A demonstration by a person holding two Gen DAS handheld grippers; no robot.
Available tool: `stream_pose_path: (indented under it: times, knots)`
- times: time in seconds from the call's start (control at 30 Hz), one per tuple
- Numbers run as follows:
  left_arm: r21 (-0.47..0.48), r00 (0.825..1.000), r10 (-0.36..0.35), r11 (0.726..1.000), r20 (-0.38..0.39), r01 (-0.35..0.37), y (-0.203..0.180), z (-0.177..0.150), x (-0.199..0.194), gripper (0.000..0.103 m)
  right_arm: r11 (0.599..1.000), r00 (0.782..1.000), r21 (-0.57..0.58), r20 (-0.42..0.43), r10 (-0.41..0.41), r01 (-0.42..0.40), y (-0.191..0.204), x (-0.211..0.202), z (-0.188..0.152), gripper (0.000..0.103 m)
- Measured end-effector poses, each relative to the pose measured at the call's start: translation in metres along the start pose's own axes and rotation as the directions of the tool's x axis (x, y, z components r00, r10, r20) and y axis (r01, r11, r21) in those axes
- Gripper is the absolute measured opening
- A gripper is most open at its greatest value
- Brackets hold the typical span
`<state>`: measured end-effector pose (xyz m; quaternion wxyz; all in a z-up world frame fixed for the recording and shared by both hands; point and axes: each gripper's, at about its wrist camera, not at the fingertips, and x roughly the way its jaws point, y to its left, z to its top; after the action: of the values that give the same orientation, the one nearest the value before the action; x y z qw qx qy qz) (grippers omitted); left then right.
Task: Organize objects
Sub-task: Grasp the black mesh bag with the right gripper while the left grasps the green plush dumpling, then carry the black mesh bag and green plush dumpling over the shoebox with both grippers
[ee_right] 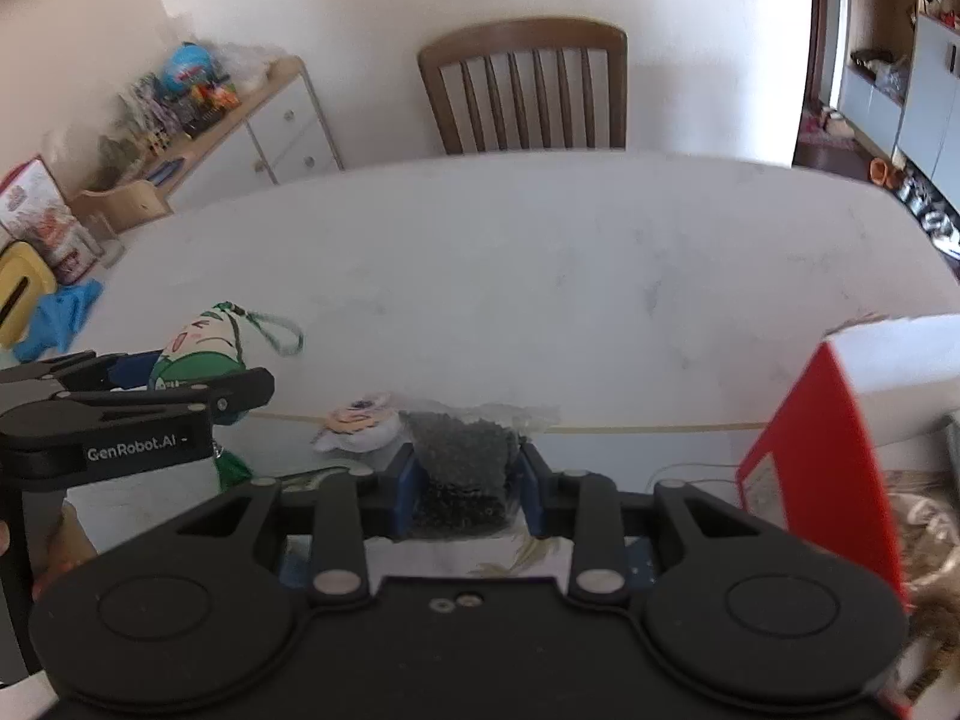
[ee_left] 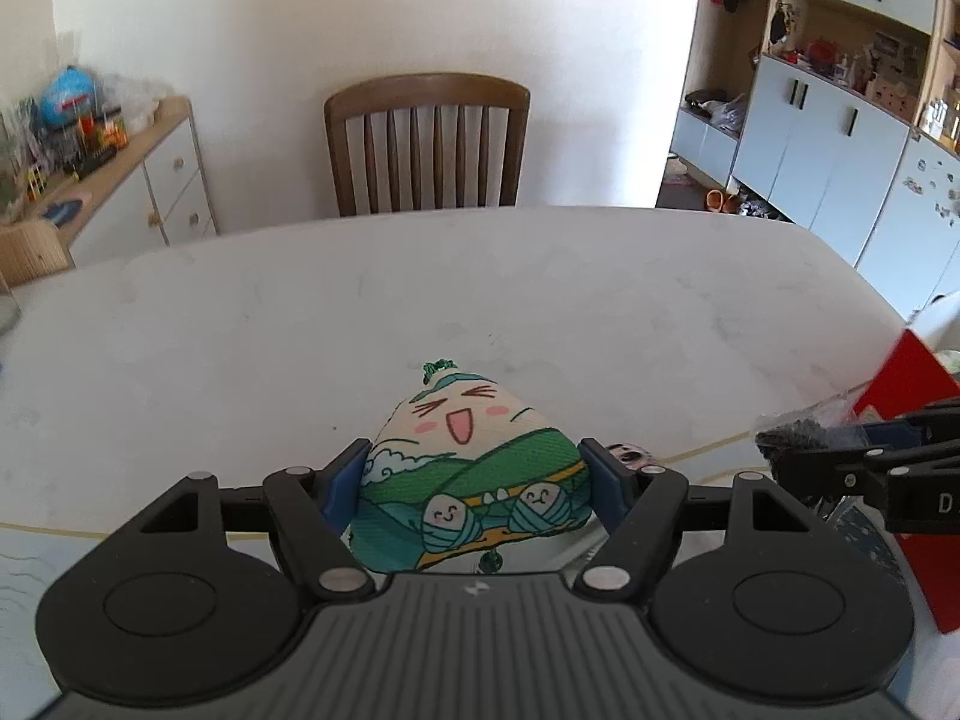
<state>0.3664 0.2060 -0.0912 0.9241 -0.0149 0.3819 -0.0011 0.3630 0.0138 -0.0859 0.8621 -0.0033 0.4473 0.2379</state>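
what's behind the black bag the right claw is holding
Just behind the black bag, beside its left edge, lies a small cartoon-face charm on the white table. The bag covers the table directly behind it, so anything there is hidden.

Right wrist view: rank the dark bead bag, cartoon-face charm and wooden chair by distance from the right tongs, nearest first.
1. Dark bead bag: clamped in the right tongs.
2. Cartoon-face charm: just beyond, to the left, on the table.
3. Wooden chair: behind the table's far edge.
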Motion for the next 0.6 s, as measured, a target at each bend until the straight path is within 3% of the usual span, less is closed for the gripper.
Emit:
stream_pose_path:
  times: [0.6]
  knots:
    - [0.041,0.992,-0.118,0.992,0.046,0.116,-0.068,0.023,-0.122,0.073,0.995,0.992,-0.059,0.092,0.086,-0.081,-0.014,-0.126,-0.009,0.033]
